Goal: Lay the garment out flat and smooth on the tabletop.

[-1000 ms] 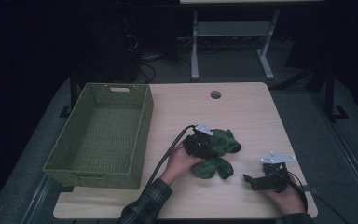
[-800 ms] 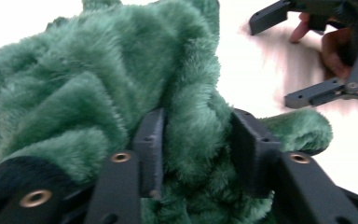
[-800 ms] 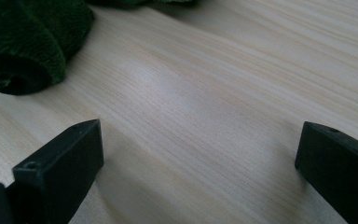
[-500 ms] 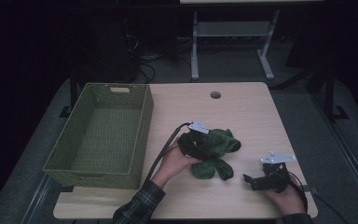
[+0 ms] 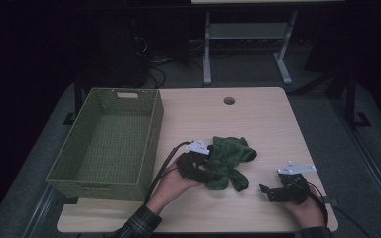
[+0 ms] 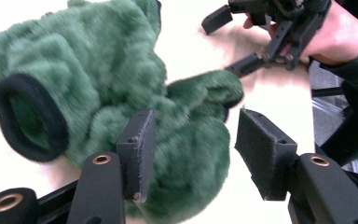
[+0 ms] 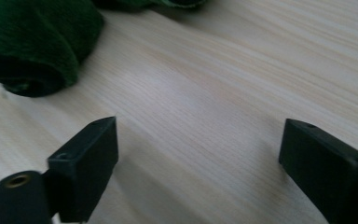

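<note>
Left tongs (image 6: 191, 154) shifted leftward, gaping over green fleece garment (image 5: 228, 158), right tongs (image 7: 196, 168) wide above table (image 5: 258, 119)

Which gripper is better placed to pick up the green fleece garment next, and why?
Left. The left gripper is open with its fingers already around the green fleece garment. The right gripper is open over bare table, apart from it.

A light wooden table (image 5: 268, 124) carries a green woven basket (image 5: 106, 144) at left and a green plush cloth (image 5: 228, 158) near centre.
</note>
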A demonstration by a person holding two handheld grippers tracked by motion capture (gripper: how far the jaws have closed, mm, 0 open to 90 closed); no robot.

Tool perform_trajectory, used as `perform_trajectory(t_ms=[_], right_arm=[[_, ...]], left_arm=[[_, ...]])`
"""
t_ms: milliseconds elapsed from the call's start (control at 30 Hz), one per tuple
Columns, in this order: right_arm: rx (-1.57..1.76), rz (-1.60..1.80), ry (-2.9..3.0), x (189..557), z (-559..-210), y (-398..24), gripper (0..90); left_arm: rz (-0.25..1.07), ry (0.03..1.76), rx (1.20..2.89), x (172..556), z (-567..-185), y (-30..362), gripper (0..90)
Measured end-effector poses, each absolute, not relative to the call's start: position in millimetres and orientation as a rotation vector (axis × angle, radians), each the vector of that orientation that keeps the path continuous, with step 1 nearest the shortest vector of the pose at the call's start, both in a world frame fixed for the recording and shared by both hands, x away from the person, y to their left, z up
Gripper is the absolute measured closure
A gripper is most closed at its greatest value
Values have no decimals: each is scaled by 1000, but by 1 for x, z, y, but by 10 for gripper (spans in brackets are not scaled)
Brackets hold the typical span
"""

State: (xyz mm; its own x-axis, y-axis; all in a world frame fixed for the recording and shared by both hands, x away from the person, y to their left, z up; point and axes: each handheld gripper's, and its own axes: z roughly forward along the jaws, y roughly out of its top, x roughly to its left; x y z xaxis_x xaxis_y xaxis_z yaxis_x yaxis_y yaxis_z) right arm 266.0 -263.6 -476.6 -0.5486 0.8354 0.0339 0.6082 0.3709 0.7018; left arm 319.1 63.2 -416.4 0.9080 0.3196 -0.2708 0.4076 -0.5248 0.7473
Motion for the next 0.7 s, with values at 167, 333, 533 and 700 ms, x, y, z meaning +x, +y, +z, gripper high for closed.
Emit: perform_trajectory(t_ms=[167,333,533,700], right_arm=[[1244,1035,2308,260,-470,-258,134],[1205,1051,2340,253,-467,-249,138],[1150,1080,2394,251,-466,-234,146],[1120,1104,2441,248,-466,-223,197]], left_arm=[[-108,500,2183,302,-422,67,478],[-96,492,2208,293,-430,62,480],[-71,509,2247,295,-447,54,458],[-41,521,2260,300,-457,52,458]])
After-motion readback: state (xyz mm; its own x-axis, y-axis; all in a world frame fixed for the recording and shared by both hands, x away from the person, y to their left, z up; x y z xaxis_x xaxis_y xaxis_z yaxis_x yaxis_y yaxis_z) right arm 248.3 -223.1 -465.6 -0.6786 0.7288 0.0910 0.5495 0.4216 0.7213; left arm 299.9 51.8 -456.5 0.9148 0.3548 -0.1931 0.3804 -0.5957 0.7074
